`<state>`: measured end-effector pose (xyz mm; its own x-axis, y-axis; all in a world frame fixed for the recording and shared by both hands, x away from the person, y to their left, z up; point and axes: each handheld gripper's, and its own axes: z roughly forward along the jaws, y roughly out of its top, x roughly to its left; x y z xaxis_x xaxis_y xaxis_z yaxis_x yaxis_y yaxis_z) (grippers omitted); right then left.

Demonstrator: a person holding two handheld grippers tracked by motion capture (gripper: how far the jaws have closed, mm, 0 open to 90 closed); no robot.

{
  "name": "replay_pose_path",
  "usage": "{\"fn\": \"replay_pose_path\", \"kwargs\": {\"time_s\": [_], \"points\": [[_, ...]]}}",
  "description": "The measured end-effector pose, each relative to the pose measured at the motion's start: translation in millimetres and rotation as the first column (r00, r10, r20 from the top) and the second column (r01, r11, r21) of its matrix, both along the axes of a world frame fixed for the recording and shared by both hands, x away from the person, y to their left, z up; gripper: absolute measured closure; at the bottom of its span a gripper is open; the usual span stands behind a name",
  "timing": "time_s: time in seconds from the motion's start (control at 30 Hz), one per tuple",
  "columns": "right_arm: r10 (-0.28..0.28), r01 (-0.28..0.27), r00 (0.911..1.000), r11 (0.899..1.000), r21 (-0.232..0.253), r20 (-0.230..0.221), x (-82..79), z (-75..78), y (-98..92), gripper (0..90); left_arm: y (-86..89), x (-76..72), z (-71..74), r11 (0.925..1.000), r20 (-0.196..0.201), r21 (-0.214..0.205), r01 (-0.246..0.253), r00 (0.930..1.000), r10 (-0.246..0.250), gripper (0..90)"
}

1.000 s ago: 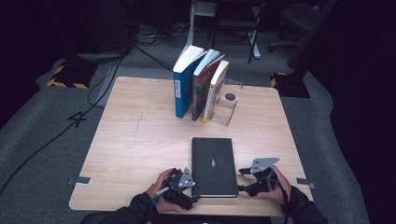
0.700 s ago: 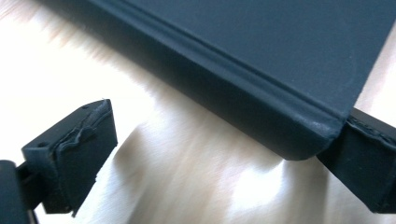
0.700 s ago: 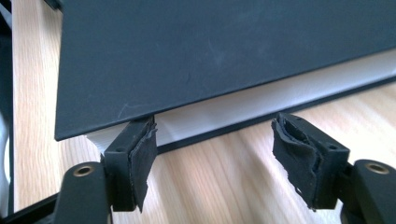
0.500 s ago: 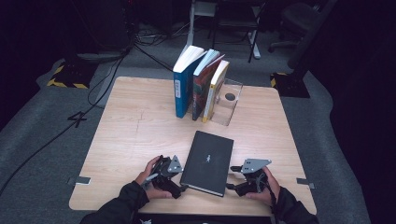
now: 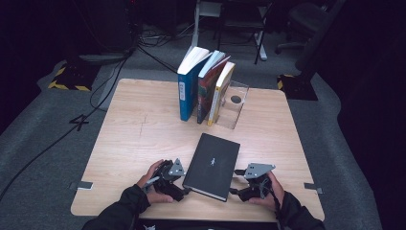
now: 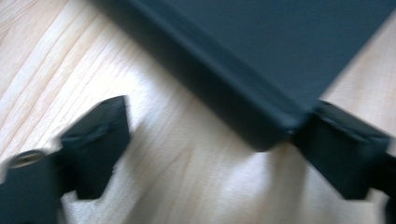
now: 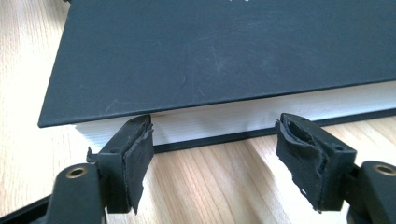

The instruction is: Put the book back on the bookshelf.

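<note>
Both jaws of the left gripper [image 6: 205,168] stand wide apart, with bare wood between them; one corner of the single black book [image 6: 280,60] lies just ahead of the gap and touches or all but touches the far-side jaw, though blur keeps me from telling which. Nothing is clamped there.

Spread just as wide, the right gripper [image 7: 224,158] has its two worn pads at the book's page edge [image 7: 261,116]: the white block of pages runs across the space between the jaws, one pad sitting right under the cover's overhang near a corner, the other a little off the pages. It grips nothing.

From the high view, the black book [image 5: 213,165] lies flat and skewed on the wooden table [image 5: 139,129], directly between the two grippers, the left gripper [image 5: 184,189] at its near corner and the right gripper [image 5: 237,189] at its long side. One hand holds each tool, two in all, with dark sleeves.

Well beyond the jaws, three books stand upright in a row: a blue book [image 5: 188,88], a dark red-patterned book [image 5: 207,91] and a yellow-spined book [image 5: 220,93], the last two leaning. One clear plastic bookend [image 5: 234,105] stands just beside the yellow one.
</note>
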<state>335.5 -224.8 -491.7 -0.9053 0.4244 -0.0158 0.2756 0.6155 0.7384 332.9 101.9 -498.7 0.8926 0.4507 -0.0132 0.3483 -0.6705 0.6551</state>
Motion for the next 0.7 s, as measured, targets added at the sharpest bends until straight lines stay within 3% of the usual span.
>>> {"fn": "replay_pose_path", "kwargs": {"time_s": [0.13, 0.23, 0.4, 0.57, 0.7], "points": [[0.001, -0.001, 1.0, 1.0, 0.018, -0.003, 1.1, 2.6, 3.1, 27.7, -0.2, -5.0, 6.0, 0.9998, 0.005, -0.018, 0.011, 0.9999, -0.011, 16.8], [0.001, -0.001, 1.0, 1.0, 0.03, 0.004, 1.3, 5.2, 6.0, 27.7, -1.2, -9.1, 12.7, 0.9992, 0.031, -0.034, 0.023, 0.9993, -0.021, 16.3], [-0.01, 0.009, 0.9998, 0.999, 0.053, 0.019, 1.4, 11.9, 11.4, 27.6, -2.4, -14.6, 24.6, 0.9941, 0.054, -0.102, 0.038, 0.998, -0.033, 15.8], [-0.036, 0.033, 0.999, 0.996, 0.089, 0.028, 1.1, 19.3, 16.9, 27.6, -16.4, -20.9, 27.7, 0.9936, 0.092, -0.094, 0.063, 0.9943, -0.054, 15.6], [-0.051, 0.046, 0.9978, 0.993, 0.11, 0.042, 2.5, 26.0, 22.5, 27.6, -21.9, -21.8, 30.2, 0.9956, 0.125, -0.083, 0.043, 0.9917, -0.032, 15.4]]}}
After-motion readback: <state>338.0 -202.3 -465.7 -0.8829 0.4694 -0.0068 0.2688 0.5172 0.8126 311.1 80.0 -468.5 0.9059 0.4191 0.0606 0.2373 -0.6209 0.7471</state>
